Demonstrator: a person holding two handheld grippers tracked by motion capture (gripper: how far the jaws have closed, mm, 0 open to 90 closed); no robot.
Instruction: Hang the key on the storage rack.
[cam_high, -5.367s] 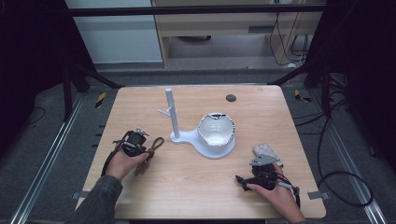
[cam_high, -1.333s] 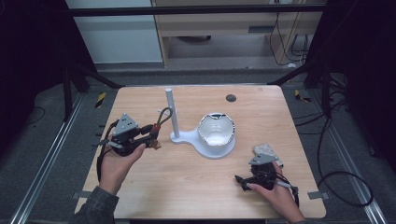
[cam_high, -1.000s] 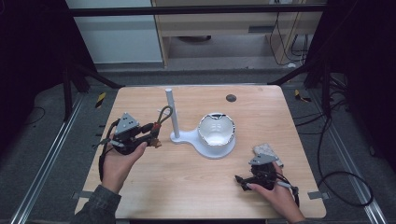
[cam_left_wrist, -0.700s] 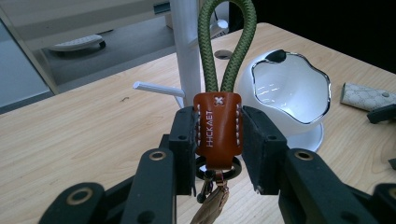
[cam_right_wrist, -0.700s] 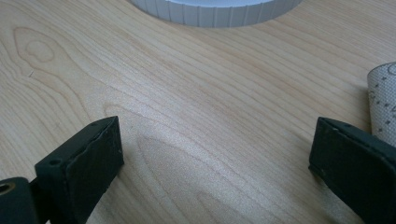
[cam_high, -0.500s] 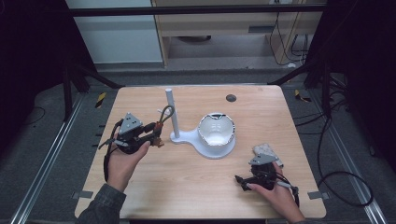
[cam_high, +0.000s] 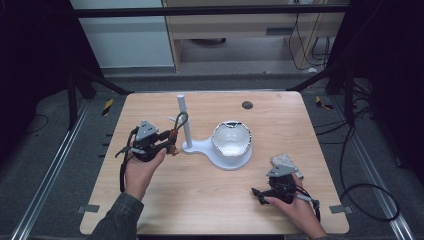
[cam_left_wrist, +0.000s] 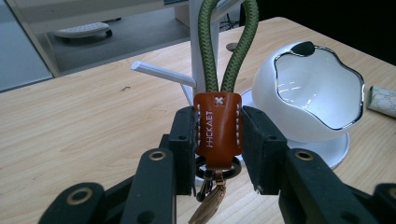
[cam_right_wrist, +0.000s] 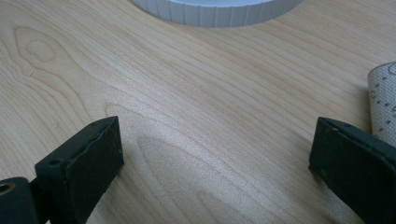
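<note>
High view overlooks the table (cam_high: 200, 200); both gripper views skim it closely.

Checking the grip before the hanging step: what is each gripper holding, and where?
Left gripper clamps the keychain by its brown leather tab; right gripper holds nothing.

A white bowl (cam_high: 230, 142) with a chrome rim sits on a round white base (cam_high: 227, 161) near the middle of the wooden table (cam_high: 215, 200). A small dark disc (cam_high: 246, 105) lies on the table's far side, well apart from the bowl. A pale patterned roll (cam_high: 284, 160) lies near the right edge, and on the floor beyond the table run black cables (cam_high: 360, 150), with yellow-and-black striped markers (cam_high: 107, 106) at the left and right.
</note>
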